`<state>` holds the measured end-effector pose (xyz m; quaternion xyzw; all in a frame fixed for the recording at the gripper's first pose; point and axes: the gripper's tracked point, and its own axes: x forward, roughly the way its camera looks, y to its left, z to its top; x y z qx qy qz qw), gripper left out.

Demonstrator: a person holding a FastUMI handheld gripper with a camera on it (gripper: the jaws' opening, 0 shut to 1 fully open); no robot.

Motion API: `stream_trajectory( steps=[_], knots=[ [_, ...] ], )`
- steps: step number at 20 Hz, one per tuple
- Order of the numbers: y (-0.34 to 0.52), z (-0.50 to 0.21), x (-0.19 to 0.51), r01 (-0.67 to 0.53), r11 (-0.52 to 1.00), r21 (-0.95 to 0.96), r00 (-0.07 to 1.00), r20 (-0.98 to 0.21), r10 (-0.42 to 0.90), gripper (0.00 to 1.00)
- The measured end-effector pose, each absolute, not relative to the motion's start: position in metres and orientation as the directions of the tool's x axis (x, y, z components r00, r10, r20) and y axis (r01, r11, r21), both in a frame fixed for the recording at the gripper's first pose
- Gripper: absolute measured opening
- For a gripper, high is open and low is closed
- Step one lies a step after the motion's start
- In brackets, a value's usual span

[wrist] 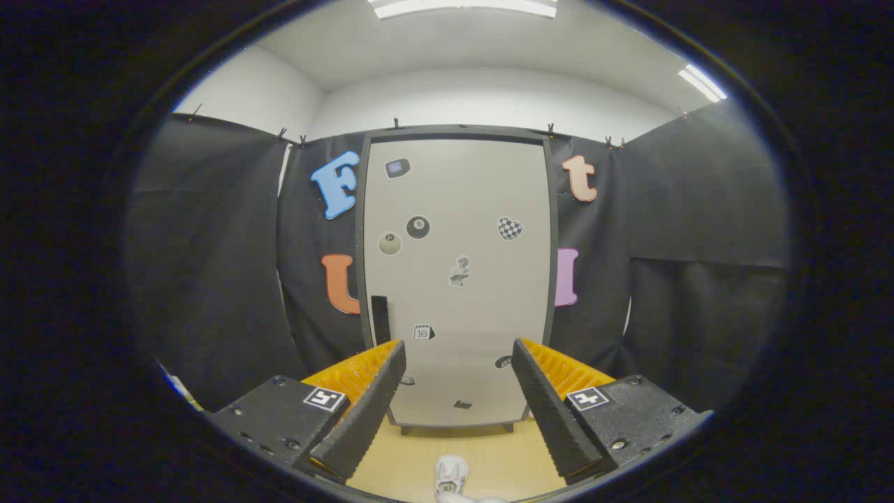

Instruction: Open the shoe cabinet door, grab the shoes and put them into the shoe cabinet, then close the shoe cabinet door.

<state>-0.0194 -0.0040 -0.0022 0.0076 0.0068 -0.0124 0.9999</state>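
Observation:
A tall grey shoe cabinet (457, 279) stands straight ahead against the booth wall, its door shut and dotted with several stickers. A dark vertical handle (380, 318) sits near the door's left edge, just above the left finger. A white shoe (450, 478) lies on the wooden floor close below, between the fingers. My gripper (457, 381) is open, nothing between its fingers, well short of the cabinet.
Black cloth walls (209, 279) close in on the left and right of the cabinet. Light wooden floor (503, 454) runs from the cabinet's feet toward me. Ceiling lights (464, 7) shine above.

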Motion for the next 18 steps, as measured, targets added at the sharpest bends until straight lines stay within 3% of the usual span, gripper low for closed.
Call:
stream_trajectory(
  steps=[10,18],
  knots=[
    [0.009,-0.009,-0.01,0.021,1.0,0.003,1.0,-0.012,-0.021,1.0],
    [0.065,-0.025,0.05,-0.05,0.998,0.03,0.998,-0.036,0.051,1.0]
  ],
)
